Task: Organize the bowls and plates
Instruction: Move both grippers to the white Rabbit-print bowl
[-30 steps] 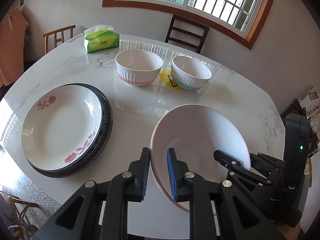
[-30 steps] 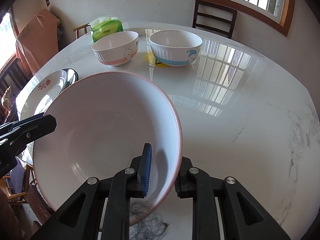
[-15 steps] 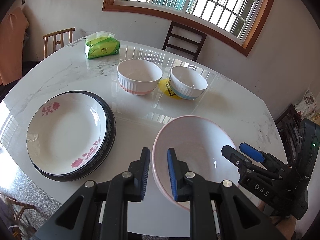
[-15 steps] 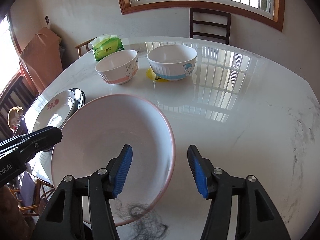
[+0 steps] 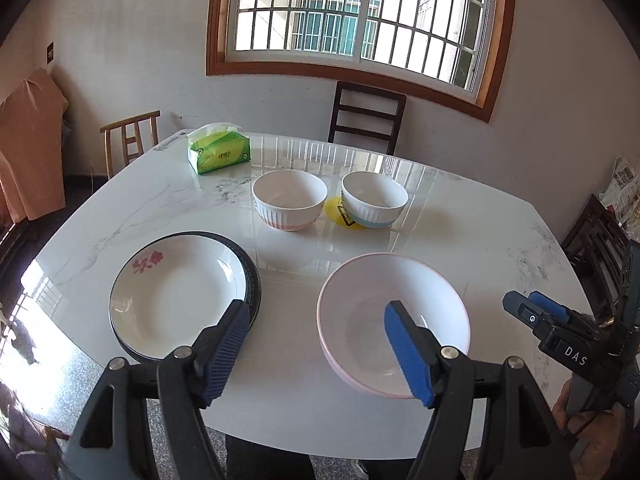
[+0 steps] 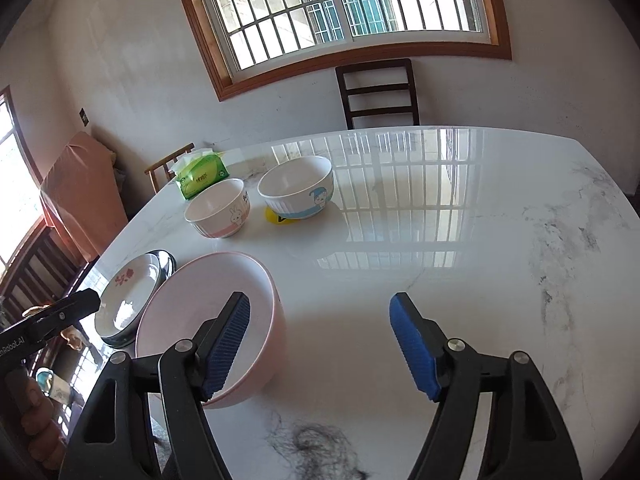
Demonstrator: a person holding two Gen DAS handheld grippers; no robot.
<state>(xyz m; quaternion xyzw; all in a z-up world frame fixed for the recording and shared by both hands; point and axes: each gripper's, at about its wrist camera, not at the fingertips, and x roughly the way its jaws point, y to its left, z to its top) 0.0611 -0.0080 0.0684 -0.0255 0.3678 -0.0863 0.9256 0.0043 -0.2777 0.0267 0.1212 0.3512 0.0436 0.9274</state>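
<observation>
Both claws gaping, gripping nothing: left claw (image 5: 316, 346), right claw (image 6: 320, 344). Wide pink-rimmed shallow bowl (image 5: 394, 322) sits on white marble worktop (image 5: 500, 240), just beside floral white plate stacked on dark plate (image 5: 176, 296). Between steps, I judge. Next prob. the two small ribbed bowls (image 5: 289, 199), well apart; needs reach fwd + rim pinch. R view alone shows rabbit print (image 6: 236, 214); L view shows full plate stack.

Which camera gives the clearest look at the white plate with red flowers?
The left wrist view: the white plate with red flowers shows nearly whole, atop a dark-rimmed plate, one fingertip covering its edge. The right wrist view shows it small at the left, foreshortened, partly behind the large pink bowl.
</observation>
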